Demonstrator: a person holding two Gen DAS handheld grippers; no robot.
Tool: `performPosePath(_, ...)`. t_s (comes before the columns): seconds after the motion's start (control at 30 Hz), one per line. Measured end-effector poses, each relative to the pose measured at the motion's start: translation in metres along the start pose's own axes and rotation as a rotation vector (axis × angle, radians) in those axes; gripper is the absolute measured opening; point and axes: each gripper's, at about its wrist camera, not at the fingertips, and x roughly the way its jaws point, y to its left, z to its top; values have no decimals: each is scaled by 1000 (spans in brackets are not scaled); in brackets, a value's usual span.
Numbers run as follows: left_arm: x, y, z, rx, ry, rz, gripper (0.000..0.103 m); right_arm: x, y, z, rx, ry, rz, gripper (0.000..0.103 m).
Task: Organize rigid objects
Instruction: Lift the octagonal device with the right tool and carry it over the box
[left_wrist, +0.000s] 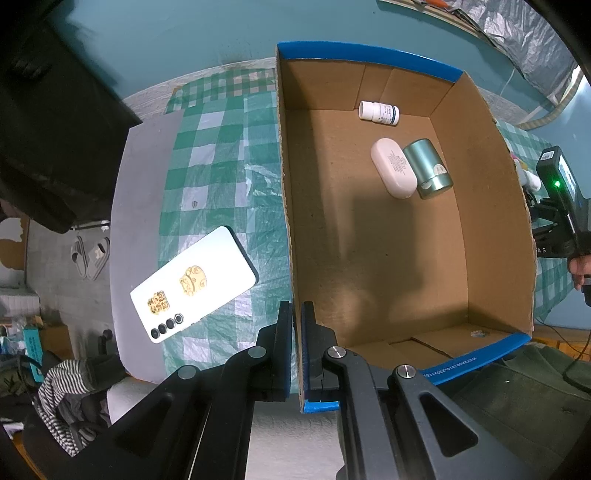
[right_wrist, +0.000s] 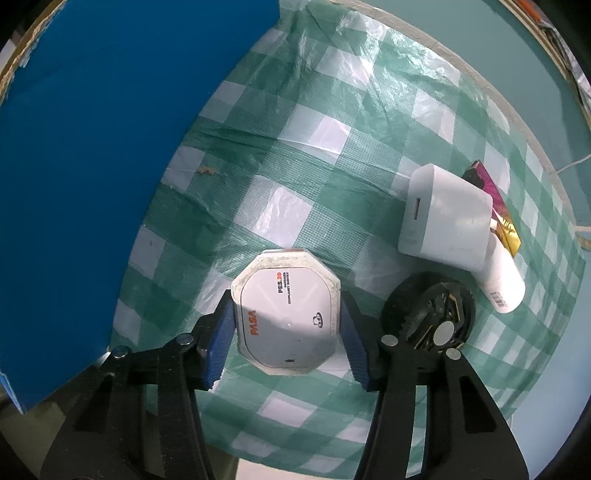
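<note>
Checkered tablecloth (right_wrist: 295, 155) covers table beneath cardboard box (left_wrist: 369, 258), teal wall (left_wrist: 184, 37) behind.

Both grippers, the left gripper (left_wrist: 296, 314) and right gripper (right_wrist: 286, 332), have black skeletal linkage arms with round silver pivot pins and blue ribbed finger pads (right_wrist: 218, 347).

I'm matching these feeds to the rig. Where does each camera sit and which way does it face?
Left wrist: behind the left gripper, clamped on the cardboard box wall, looking down into it; the person's right hand shows at the edge.
Right wrist: behind the right gripper, facing down at the white PASA box between its fingers.
Shared: cardboard box, checked tablecloth.
</note>
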Motion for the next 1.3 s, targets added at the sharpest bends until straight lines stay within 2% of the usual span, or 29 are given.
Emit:
performPosePath(0.17,0,0,1,1,-1,0,4,3,-19,-3,45,2,52,53)
performPosePath(0.47,1,0,2,1,0,0,4,-12,-39,-11,87,-14,70,53)
performPosePath(0.73,0,0,4,6,-1,0,4,-49,-51,-6,109,-40,89,53)
performPosePath(0.9,1,-1,5,10,1,1,3,-82,-54,10,105,-71,96,53)
performPosePath(1.3,0,-1,5,10,0,2,3,-135,-35,35,56,-148,101,53)
